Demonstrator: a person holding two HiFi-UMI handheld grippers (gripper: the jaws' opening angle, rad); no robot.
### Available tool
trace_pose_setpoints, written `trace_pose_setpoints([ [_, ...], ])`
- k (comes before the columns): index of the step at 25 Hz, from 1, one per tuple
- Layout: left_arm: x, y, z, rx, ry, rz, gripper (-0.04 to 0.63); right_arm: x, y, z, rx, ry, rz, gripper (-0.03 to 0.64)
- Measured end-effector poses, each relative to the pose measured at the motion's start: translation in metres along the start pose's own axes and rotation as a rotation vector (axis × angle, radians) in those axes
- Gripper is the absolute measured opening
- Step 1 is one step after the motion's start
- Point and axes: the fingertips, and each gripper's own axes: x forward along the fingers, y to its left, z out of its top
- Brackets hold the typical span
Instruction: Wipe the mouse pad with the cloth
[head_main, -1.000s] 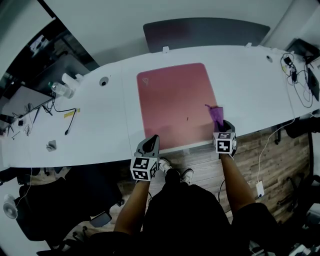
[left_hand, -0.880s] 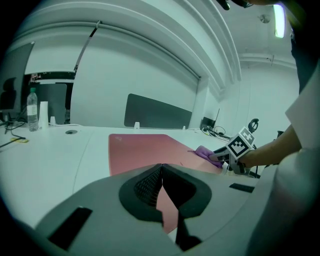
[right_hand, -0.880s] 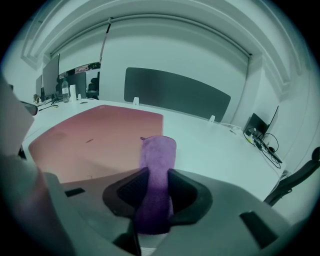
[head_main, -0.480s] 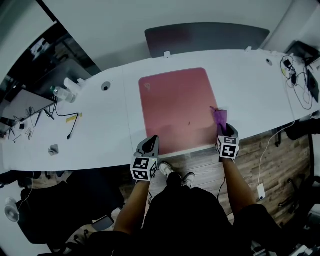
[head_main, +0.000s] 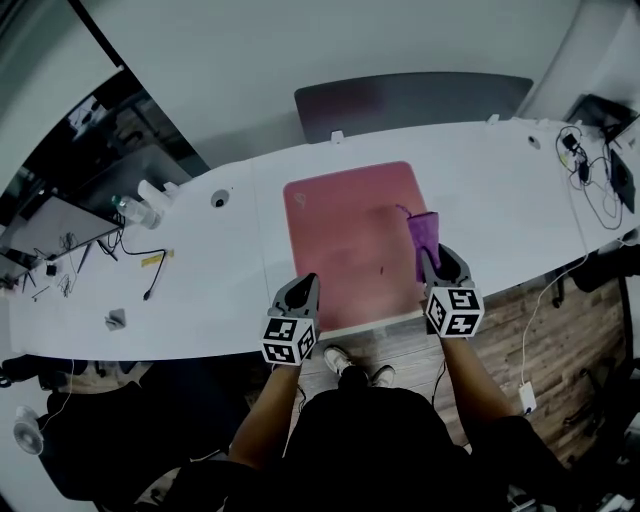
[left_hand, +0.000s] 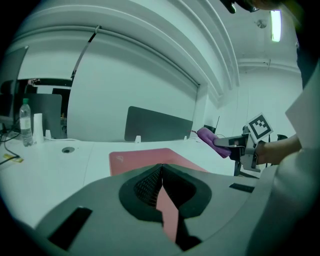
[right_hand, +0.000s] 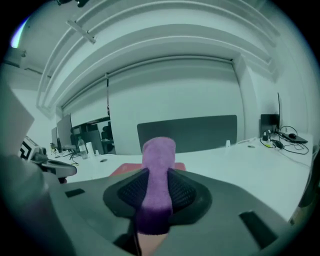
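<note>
The pink mouse pad (head_main: 345, 245) lies flat on the long white table (head_main: 200, 265), near the middle of it, with its near edge close to the table's near edge. The purple cloth (head_main: 423, 238) is over the pad's right edge. It is pinched between the jaws of the right gripper (head_main: 441, 268), which are closed on its lower part, and a rolled end sticks out past the tips. From the left gripper view the cloth (left_hand: 212, 139) looks lifted clear of the table top.

The left gripper (head_main: 299, 291) hovers at the pad's near left corner. Its jaws meet at the tips with nothing held between them, and only the pad's pink shows through the slit below.

Beyond the table's far edge stands a dark grey panel (head_main: 410, 98). A clear water bottle (head_main: 128, 208) stands near the table's far left, and a tangle of cables (head_main: 590, 165) lies at its far right. Under the near edge there is wooden floor (head_main: 545, 300) and the person's shoes (head_main: 357, 362).
</note>
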Motion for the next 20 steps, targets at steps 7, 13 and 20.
trace_pose_setpoints([
  [7, -0.011, -0.016, 0.065, -0.015, -0.122, -0.025, 0.021, -0.011, 0.041, 0.060, -0.129, -0.117, 0.047, 0.123],
  [13, -0.023, -0.025, 0.093, 0.040, -0.151, -0.016, 0.021, -0.020, 0.062, 0.082, -0.173, -0.125, 0.071, 0.111],
  [20, -0.032, -0.032, 0.118, 0.058, -0.213, -0.022, 0.021, -0.034, 0.070, 0.111, -0.158, -0.208, 0.077, 0.109],
])
